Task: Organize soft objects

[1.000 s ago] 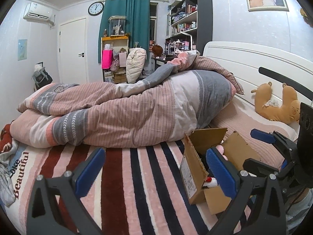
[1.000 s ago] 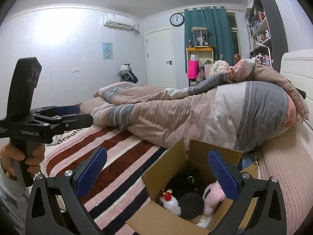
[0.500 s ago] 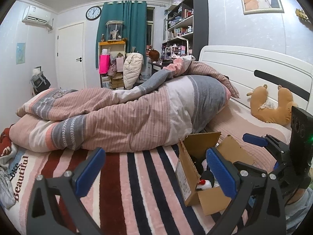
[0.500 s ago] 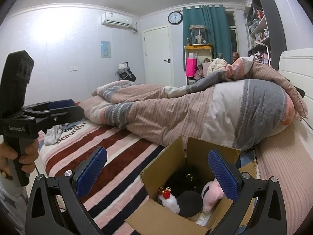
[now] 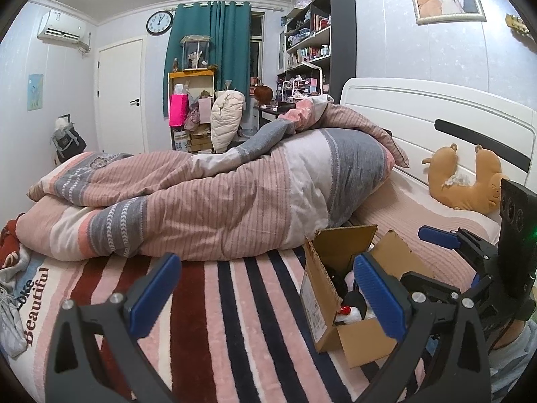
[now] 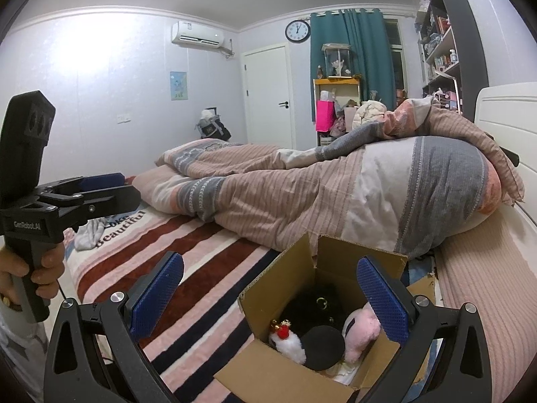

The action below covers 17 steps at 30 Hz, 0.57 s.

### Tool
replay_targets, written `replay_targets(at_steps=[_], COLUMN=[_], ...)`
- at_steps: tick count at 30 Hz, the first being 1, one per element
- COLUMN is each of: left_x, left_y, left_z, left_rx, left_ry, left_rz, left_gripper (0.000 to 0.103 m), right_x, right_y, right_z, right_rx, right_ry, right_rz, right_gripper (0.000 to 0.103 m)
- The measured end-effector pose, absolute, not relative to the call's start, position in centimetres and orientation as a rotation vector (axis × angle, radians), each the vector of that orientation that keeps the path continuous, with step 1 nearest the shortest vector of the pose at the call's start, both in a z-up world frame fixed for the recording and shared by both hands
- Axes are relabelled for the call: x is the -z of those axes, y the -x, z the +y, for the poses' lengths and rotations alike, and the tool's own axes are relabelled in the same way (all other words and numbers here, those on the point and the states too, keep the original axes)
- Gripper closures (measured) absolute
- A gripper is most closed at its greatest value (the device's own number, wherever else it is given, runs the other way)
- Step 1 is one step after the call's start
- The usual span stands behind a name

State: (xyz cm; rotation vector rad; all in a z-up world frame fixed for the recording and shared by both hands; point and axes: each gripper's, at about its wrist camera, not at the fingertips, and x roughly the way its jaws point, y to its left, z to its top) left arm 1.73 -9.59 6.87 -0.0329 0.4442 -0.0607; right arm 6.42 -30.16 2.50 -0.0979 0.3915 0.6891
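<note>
An open cardboard box point(image 6: 335, 262) sits on the striped bed and holds plush toys: a pink one point(image 6: 362, 332), a black one point(image 6: 319, 309) and a white one with a red top point(image 6: 288, 339). The box also shows in the left wrist view point(image 5: 322, 299). My right gripper point(image 6: 268, 295) is open and empty, held above and in front of the box. My left gripper point(image 5: 265, 292) is open and empty over the striped blanket, left of the box. A tan plush bear point(image 5: 470, 181) lies against the headboard.
A bunched pink and grey duvet point(image 5: 208, 201) lies across the bed behind the box. A grey cloth point(image 5: 10, 319) lies at the bed's left edge. The white headboard point(image 5: 436, 114) stands at the right. Shelves point(image 5: 312, 43) and clutter stand at the far wall.
Both grippers have drawn back and risen slightly, so the box sits a little lower and farther in both views. Both stay open and empty.
</note>
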Motion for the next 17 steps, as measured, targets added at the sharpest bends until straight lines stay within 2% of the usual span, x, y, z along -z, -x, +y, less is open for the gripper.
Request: replay_targets(at_steps=[17], left_x=[-6.7], left_y=[-1.8], left_z=[-9.2], left_rx=[0.057], left_ry=[0.046], left_rz=[0.45], left_gripper=[0.001], right_x=[-2.8], right_y=[-5.4], right_z=[-30.6], right_rx=[-0.671], right_ry=[0.081], right_rz=[0.391], right_gripper=[0.0])
